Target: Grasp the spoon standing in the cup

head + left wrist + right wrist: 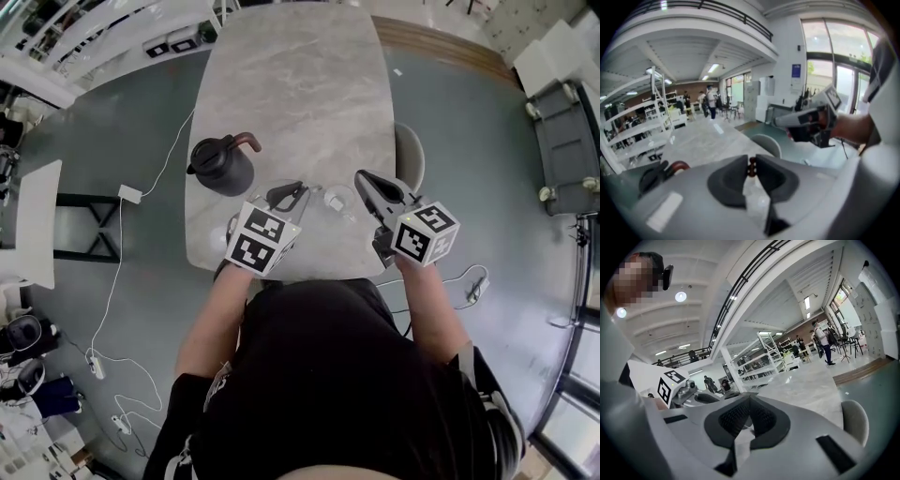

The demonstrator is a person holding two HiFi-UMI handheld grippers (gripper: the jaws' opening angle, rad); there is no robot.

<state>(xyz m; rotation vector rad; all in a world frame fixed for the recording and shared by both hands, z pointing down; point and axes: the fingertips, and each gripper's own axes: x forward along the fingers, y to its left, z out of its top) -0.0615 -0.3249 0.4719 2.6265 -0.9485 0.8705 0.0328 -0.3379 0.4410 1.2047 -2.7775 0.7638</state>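
Observation:
A clear glass cup (338,200) stands near the front edge of the marble table (291,84), between my two grippers. In the left gripper view, the spoon's brown beaded handle top (751,167) is pinched between the pads of my left gripper (751,169). In the head view that gripper (302,192) reaches in from the left, its tips beside the cup; the spoon is too thin to make out there. My right gripper (362,178) hovers just right of the cup, jaws together and empty (749,401).
A black kettle (223,165) with a brown handle stands on the table to the left of the left gripper. A grey chair (410,155) is tucked at the table's right edge. Cables and a power adapter (129,193) lie on the floor at left.

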